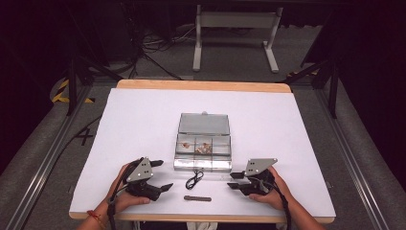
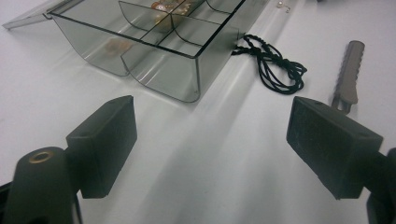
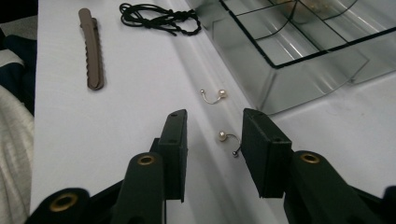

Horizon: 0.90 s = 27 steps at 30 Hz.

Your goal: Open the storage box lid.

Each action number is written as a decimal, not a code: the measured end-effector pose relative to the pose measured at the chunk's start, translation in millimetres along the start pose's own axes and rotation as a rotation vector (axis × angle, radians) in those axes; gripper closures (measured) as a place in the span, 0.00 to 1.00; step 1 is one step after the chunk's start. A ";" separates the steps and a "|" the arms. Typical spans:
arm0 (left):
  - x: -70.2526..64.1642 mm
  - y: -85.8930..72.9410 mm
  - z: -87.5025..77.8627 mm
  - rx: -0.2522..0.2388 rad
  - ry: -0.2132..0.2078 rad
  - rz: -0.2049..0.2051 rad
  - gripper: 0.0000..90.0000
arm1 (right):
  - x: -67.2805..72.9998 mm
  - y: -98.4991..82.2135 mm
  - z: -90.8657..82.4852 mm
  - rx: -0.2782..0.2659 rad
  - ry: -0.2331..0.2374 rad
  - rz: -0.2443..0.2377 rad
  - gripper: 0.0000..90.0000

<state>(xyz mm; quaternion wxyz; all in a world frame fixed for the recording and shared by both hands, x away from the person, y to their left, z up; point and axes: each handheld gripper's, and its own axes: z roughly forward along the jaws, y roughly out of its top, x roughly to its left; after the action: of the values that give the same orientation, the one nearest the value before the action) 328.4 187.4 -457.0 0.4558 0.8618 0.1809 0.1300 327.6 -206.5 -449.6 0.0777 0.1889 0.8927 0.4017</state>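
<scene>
Two pearl earrings lie on the white table in front of the right gripper (image 3: pixel 212 140): the near earring (image 3: pixel 227 140) sits between its jaws, close to the inner face of the right-hand one, and the far earring (image 3: pixel 213 95) lies just ahead of the tips. The jaws stand partly apart and press on nothing; the earring between them rests loose on the table. This looks like the pick-up step, with the clear box (image 3: pixel 299 51) of compartments just ahead and to the right as the likely goal. Next, the jaws would need to sink until the pads meet the table, centre on the pearl, and close gently, since the thin wire could slip or bend.

Each earring is a small cream pearl on a curved silver wire with a tiny ball at the other end.

Further left of the right gripper lie a brown clip (image 3: pixel 92 51) and a black cord (image 3: pixel 161 18). The left gripper (image 2: pixel 212 140) hovers with its jaws spread wide and nothing between them.
</scene>
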 end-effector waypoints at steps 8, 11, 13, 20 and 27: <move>0.0 0.0 -0.1 -0.002 -0.001 -0.001 0.19 | 5.1 -1.4 -2.8 0.008 0.026 -0.040 0.77; 0.0 0.0 0.1 0.000 -0.001 -0.001 0.19 | 5.0 -1.5 -2.8 -0.006 0.009 -0.030 0.78; 0.1 0.1 0.3 0.000 -0.001 -0.001 0.19 | 5.6 0.5 -0.5 -0.020 0.000 -0.021 0.79; 0.0 0.1 0.4 0.002 -0.002 0.004 0.19 | 4.3 5.1 7.4 -0.017 -0.016 -0.019 0.82; -0.3 0.4 0.8 0.008 -0.004 0.007 0.19 | 2.2 6.2 8.8 -0.012 -0.020 -0.012 0.95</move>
<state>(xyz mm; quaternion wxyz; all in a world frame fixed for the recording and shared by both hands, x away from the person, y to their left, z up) 328.5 186.5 -457.2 0.4523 0.8645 0.1772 0.1292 329.9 -195.9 -450.8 0.0902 0.1873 0.8906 0.4046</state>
